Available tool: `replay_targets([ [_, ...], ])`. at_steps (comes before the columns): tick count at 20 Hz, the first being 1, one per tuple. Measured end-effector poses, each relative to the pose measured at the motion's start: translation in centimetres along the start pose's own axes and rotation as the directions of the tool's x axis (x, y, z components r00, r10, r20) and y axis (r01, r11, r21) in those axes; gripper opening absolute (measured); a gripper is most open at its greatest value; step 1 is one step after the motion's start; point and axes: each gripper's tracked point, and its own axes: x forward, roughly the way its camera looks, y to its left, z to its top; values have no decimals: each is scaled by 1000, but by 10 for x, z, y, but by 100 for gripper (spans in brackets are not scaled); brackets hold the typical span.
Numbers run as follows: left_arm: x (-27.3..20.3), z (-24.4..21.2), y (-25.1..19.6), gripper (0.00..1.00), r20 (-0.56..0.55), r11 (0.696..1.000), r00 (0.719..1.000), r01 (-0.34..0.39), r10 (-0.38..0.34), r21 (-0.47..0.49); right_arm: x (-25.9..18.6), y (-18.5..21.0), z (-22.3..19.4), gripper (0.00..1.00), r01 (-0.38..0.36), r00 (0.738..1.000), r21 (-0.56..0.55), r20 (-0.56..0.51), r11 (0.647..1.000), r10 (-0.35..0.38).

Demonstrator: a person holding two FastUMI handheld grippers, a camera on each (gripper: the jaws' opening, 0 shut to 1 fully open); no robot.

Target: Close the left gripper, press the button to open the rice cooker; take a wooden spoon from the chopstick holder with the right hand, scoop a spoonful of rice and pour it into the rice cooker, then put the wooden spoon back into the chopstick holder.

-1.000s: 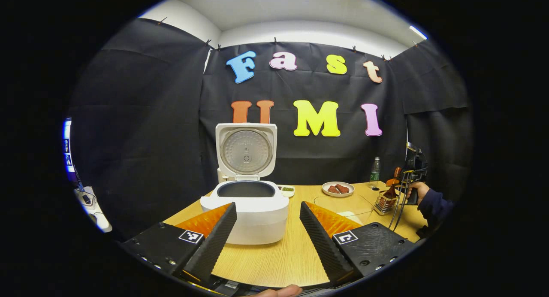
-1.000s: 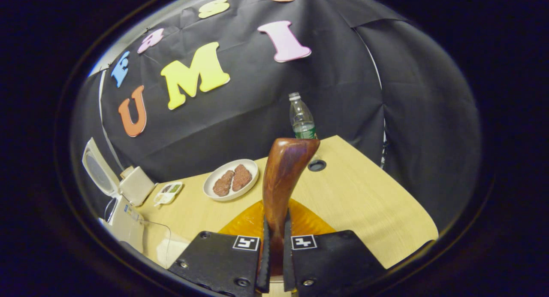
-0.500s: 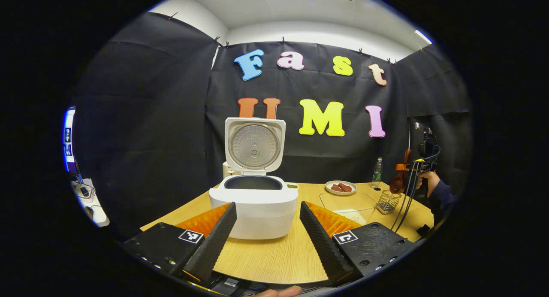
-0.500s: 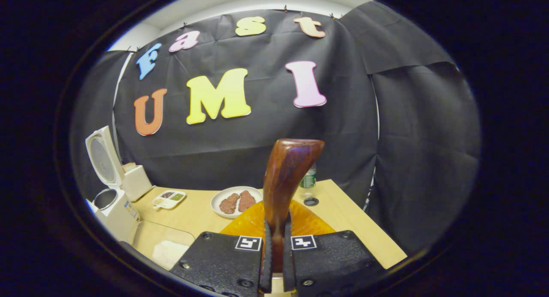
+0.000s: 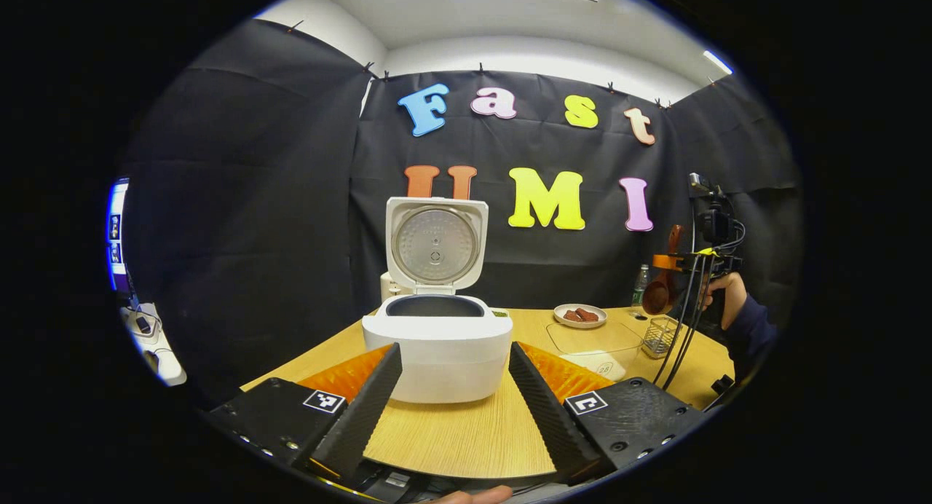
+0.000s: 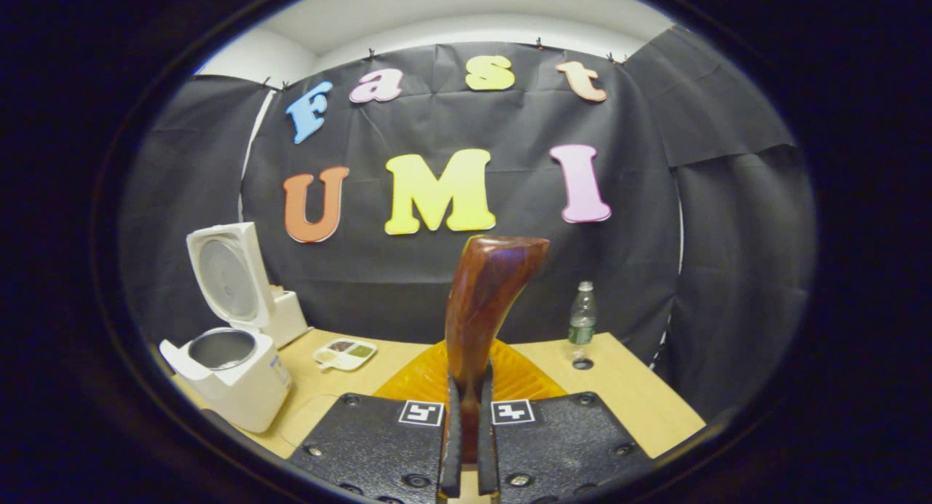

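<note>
Evidently the dark wooden spoon (image 6: 486,300) is clamped by its handle in the right gripper (image 6: 466,446), held clear above the wire chopstick holder (image 5: 659,338) for scooping; the left gripper (image 5: 451,398) is held wide before the opened white rice cooker (image 5: 437,336).

- Left gripper (image 5: 451,402): two wedge-shaped ribbed fingers on flat textured plates, each with a square black-and-white marker tag, small screws along the plate edges.
- Right gripper (image 6: 467,446): same flat plates, paired marker tags, round screws near the corners.
- Far hand (image 5: 721,294): dark navy sleeve (image 5: 753,329); black cables (image 5: 681,329) hanging down.
</note>
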Motion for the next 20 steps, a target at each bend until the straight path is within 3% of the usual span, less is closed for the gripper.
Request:
replay_targets([
  [7, -1, -2, 7, 94, -2, 1000, 1000, -8, 8, 1, 28, 50, -59, 11, -1, 998, -42, -63, 999, -2],
  [14, 5, -8, 7, 94, -8, 1000, 1000, -3, 3, 17, 62, 40, -120, 11, 78, 985, -104, -148, 992, -93],
  [17, 9, -2, 14, 94, 23, 999, 999, -39, 38, 23, 68, 35, -140, 11, 98, 978, -134, -168, 986, -120],
  [20, 13, -2, 3, 94, 12, 1000, 1000, -9, 8, 9, 69, 42, -155, 11, 88, 975, -105, -194, 991, -107],
])
